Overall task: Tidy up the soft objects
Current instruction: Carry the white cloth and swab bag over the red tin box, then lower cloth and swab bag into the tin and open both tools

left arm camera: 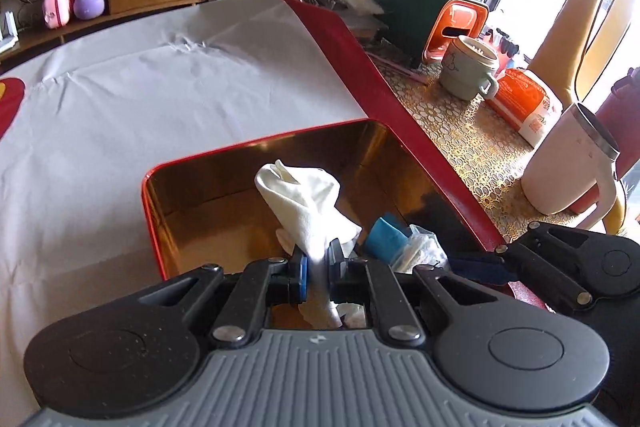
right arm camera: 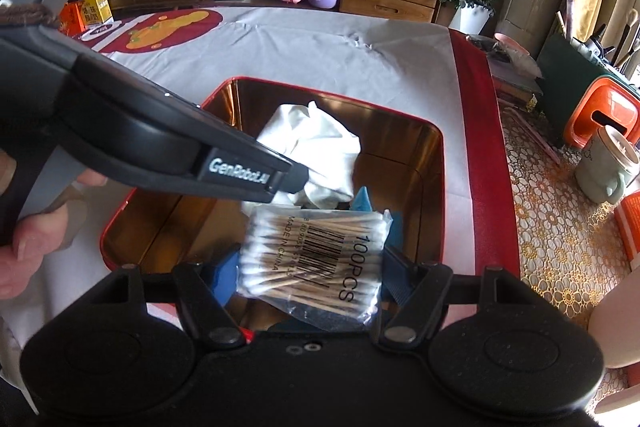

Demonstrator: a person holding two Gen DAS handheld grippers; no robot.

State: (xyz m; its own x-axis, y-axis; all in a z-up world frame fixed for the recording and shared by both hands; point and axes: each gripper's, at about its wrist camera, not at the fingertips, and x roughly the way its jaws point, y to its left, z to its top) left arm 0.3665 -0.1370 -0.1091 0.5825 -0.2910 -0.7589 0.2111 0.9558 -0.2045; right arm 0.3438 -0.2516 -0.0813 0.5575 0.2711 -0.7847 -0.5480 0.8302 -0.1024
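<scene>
A red tin (left arm camera: 256,143) with a gold inside stands open on the white cloth-covered table. My left gripper (left arm camera: 318,263) is shut on a crumpled white cloth (left arm camera: 308,199), which stands up from the pads over the tin's near part. In the right wrist view the left gripper (right arm camera: 296,183) reaches in from the left, with the white cloth (right arm camera: 316,143) bunched beyond its tip. My right gripper (right arm camera: 312,267) is shut on a clear pack of cotton swabs (right arm camera: 280,247), blue pads on both sides, above the tin's (right arm camera: 440,155) near edge. That pack (left arm camera: 420,251) shows just right of the cloth.
A red band (left arm camera: 360,59) edges the tablecloth on the right. Beyond it, on a patterned mat, stand a green mug (left arm camera: 468,71), a white mug (left arm camera: 568,167), an orange packet (left arm camera: 520,103) and a green-and-orange organizer (left arm camera: 424,11). A person's hand (right arm camera: 24,239) grips the left tool.
</scene>
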